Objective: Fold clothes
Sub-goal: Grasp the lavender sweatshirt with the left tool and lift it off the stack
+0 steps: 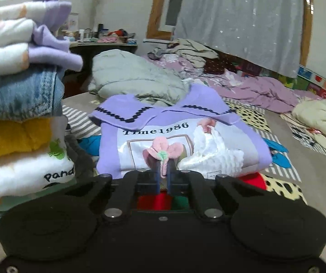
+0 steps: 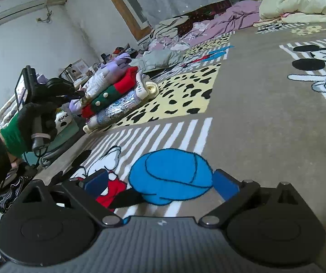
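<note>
Left gripper (image 1: pixel 163 170) jaws clamped on pink knit flower (image 1: pixel 164 151) of folded purple sweater (image 1: pixel 178 134) (stack at 9 o'clock). Right gripper (image 2: pixel 160 182) jaws wide apart over cartoon blanket (image 2: pixel 254 113).

One folded lilac sweatshirt with a scalloped collar (image 1: pixel 181 141) tops a stack of about five garments (image 2: pixel 117 95) (edges blur together); two grippers, one pink knitted flower (image 1: pixel 163 151).

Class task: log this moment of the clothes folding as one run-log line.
left tongs: shut on pink knitted flower of folded purple sweater | right tongs: open, empty, over cartoon rug | folded stack: beside sweater
</note>
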Demonstrator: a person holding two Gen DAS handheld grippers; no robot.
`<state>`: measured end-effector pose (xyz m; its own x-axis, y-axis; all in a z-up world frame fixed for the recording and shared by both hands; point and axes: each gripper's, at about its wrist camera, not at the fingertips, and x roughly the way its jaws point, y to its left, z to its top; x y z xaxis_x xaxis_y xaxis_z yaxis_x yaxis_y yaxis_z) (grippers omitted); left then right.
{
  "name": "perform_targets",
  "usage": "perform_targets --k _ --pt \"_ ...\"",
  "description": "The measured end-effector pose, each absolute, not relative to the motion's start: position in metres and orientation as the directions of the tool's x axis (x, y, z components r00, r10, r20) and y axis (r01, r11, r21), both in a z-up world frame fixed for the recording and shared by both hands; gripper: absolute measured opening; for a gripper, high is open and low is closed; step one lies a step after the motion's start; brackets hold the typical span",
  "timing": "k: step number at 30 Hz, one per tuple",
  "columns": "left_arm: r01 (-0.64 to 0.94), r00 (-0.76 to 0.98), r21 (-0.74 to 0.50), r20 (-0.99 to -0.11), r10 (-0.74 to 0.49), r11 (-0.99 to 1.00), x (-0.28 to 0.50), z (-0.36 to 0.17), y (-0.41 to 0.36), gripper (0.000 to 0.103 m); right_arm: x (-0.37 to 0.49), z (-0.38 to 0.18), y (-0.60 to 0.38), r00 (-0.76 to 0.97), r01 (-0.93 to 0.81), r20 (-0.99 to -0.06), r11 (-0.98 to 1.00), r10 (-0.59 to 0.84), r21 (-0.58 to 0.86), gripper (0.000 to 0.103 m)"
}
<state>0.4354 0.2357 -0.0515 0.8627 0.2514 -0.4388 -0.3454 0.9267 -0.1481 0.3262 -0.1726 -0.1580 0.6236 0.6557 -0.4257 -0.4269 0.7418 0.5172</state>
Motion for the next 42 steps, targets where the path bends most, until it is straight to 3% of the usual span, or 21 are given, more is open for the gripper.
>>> perform_targets --k 2,4,5,6,7,13,14,15,16,17,28,42 --pt "-0.339 0.865 -0.142 -0.437 0.248 0.93 0.427 -0.05 0.235 0.003 0.326 -0.158 -0.173 0.623 -0.426 -0.423 0.739 0.658 0.522 0.098" --pt "-0.33 0.869 -0.151 -0.434 0.237 0.932 0.419 -0.051 0.24 0.015 0.327 -0.158 -0.174 0.623 -0.424 -0.422 0.738 0.658 0.525 0.098" --pt "-0.343 0.864 -0.138 -0.434 0.254 0.929 0.416 -0.051 0.242 0.027 0.327 -0.158 -0.174 0.623 -0.424 -0.421 0.738 0.659 0.525 0.098" --pt "-0.363 0.859 -0.118 -0.427 0.282 0.924 0.413 -0.051 0.245 0.06 0.327 -0.159 -0.174 0.623 -0.424 -0.42 0.737 0.659 0.526 0.098" --pt "-0.38 0.862 -0.108 -0.402 0.309 0.919 0.409 -0.051 0.248 0.07 0.327 -0.159 -0.174 0.623 -0.425 -0.42 0.737 0.66 0.526 0.098" --pt "-0.421 0.84 -0.16 -0.441 0.317 0.893 0.429 -0.063 0.27 0.073 0.327 -0.159 -0.172 0.621 -0.431 -0.421 0.737 0.661 0.521 0.1" --pt "-0.428 0.84 -0.182 -0.441 0.315 0.885 0.433 -0.067 0.273 0.073 0.327 -0.159 -0.172 0.621 -0.431 -0.421 0.737 0.661 0.521 0.1" --pt "-0.409 0.855 -0.214 -0.429 0.291 0.887 0.434 -0.07 0.275 0.056 0.327 -0.16 -0.172 0.621 -0.432 -0.421 0.737 0.661 0.521 0.1" --pt "-0.39 0.867 -0.231 -0.418 0.271 0.892 0.433 -0.071 0.274 0.025 0.326 -0.159 -0.172 0.621 -0.432 -0.42 0.736 0.662 0.521 0.101" --pt "-0.398 0.861 -0.205 -0.419 0.287 0.894 0.433 -0.07 0.271 0.013 0.327 -0.16 -0.172 0.62 -0.432 -0.42 0.736 0.662 0.522 0.101" --pt "-0.13 0.958 -0.184 -0.278 0.075 0.974 0.4 0.006 0.198 0.005 0.325 -0.157 -0.177 0.629 -0.415 -0.406 0.728 0.663 0.546 0.101" --pt "0.1 0.953 -0.209 -0.261 -0.154 0.973 0.38 0.046 0.098 0.004 0.331 -0.136 -0.246 0.719 -0.294 -0.271 0.633 0.64 0.716 0.101"
